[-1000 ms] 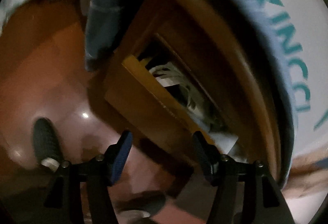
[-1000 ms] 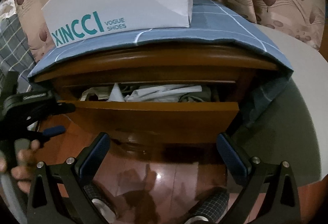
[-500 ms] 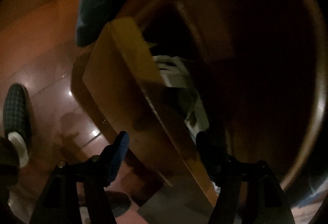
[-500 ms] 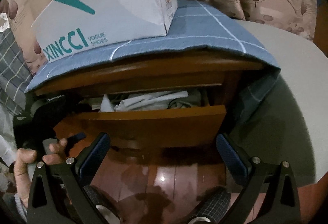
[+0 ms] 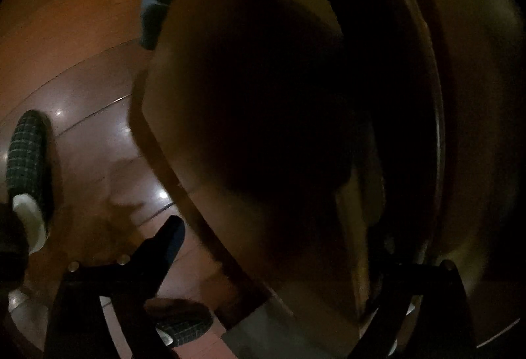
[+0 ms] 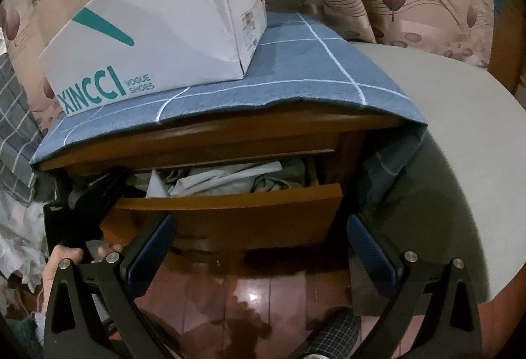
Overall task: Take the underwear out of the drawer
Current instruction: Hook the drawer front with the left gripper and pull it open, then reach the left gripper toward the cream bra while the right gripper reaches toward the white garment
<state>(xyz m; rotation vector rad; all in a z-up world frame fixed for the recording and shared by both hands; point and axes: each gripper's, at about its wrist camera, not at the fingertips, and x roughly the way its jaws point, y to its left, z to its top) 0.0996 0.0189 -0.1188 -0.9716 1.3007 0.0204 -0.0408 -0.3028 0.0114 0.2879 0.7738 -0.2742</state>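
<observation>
Underwear [image 6: 230, 178] lies crumpled inside the half-open drawer [image 6: 230, 211]. Left gripper [image 5: 279, 247], its jaws just spread wide, straddles the drawer's left corner; right gripper [image 6: 259, 247] hangs apart nearby, empty.

You are facing a nightstand [image 6: 203, 142] with a box [image 6: 157, 40] sitting on its cloth [image 6: 296, 79]. Clothes [image 6: 230, 178] are lying in the drawer [image 6: 230, 211] below, and a bed [image 6: 443, 129] is lying to its right.
</observation>
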